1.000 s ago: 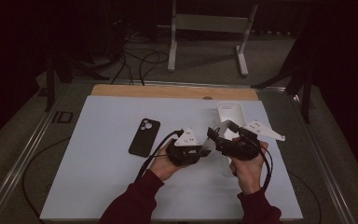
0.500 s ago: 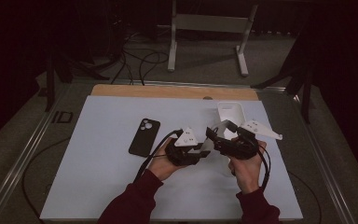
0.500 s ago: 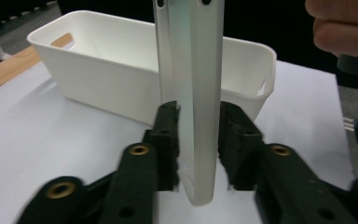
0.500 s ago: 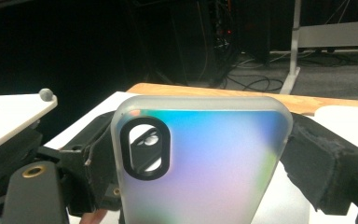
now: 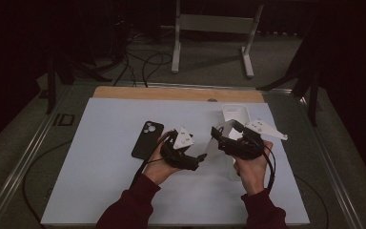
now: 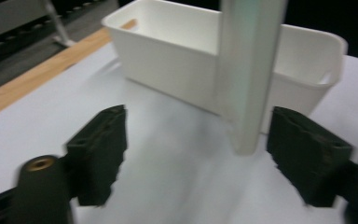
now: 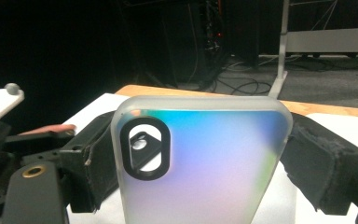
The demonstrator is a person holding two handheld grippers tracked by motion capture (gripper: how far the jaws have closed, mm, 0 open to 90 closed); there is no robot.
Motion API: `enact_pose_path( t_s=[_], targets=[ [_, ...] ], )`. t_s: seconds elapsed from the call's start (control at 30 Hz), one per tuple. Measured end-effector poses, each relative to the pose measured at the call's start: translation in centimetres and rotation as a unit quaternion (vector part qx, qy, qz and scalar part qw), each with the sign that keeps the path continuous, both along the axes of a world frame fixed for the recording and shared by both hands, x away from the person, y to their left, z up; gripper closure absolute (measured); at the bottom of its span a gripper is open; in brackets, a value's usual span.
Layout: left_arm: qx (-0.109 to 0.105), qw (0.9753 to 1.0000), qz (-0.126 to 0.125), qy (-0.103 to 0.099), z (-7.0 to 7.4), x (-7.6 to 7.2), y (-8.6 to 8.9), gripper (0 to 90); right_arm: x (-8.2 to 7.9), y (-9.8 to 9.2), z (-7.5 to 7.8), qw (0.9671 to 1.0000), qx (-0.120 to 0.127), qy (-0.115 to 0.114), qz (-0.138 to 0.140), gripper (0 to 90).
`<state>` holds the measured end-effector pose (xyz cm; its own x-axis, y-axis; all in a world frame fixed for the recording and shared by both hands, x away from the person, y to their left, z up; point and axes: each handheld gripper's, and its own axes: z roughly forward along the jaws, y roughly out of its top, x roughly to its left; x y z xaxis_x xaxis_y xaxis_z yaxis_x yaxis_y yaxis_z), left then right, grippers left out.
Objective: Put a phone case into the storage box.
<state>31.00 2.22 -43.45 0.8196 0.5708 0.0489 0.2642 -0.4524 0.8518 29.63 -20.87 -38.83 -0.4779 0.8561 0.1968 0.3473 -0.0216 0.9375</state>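
Dark room with floor cables behind, black phone [image 5: 147, 139] flat on the pale blue surface [image 5: 100, 181], left gripper [image 5: 183, 152] jaws wide and empty, right gripper [image 5: 228, 140] jaws clamped on an iridescent phone case [image 7: 200, 158] held upright, white bin [image 5: 234, 114] beyond, wooden strip [image 5: 171, 93] along the far edge.

Your desk [image 5: 100, 191] is covered by a pale white-blue mat, with a strip of bare wood showing along its far edge [image 5: 171, 93]. On the mat, left of centre, a black phone [image 5: 147, 139] lies flat with its camera end turned away from you. Toward the far right sits a white plastic bin [image 5: 234, 113], open at the top; in your left gripper view it [image 6: 168, 60] rests directly on the mat, with cut-out handles in its end walls.
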Motion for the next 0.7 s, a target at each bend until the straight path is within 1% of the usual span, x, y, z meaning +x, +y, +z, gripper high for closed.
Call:
enact_pose_path(
  t_s=[0.2,0.3,0.33,0.5,0.53,0.6,0.63,0.7],
  targets=[
    [0.002,0.9993,0.037,-0.006,0.3,0.1,1.9,11.0,0.6,-0.1,0.4,0.9999,-0.006,-0.002,-0.008,16.9],
    [-0.002,0.9985,0.055,-0.005,0.3,0.2,2.8,8.0,1.1,-0.2,0.6,0.9998,-0.013,-0.002,-0.012,17.0],
    [-0.006,0.9983,0.058,-0.005,0.3,0.2,3.2,6.7,1.2,-0.2,0.6,0.9998,-0.016,-0.002,-0.013,16.9],
    [-0.003,0.9972,0.075,-0.002,0.4,0.3,4.7,0.2,2.0,-0.2,0.9,0.9994,-0.028,-0.002,-0.018,17.0],
    [-0.005,0.9967,0.08,-0.004,0.4,0.3,4.8,0.0,2.2,-0.2,1.0,0.9994,-0.031,-0.003,-0.018,17.0],
    [-0.006,0.9964,0.085,-0.004,0.4,0.3,5.4,0.0,2.6,-0.3,1.1,0.9993,-0.03,0.0,-0.021,17.0],
    [-0.006,0.9964,0.085,-0.004,0.4,0.3,5.4,0.0,2.6,-0.3,1.1,0.9993,-0.03,0.0,-0.021,17.0],
    [-0.002,0.9957,0.093,-0.004,0.3,0.2,6.1,0.0,3.2,-0.6,1.3,0.999,-0.035,-0.001,-0.029,17.0]
  ],
)
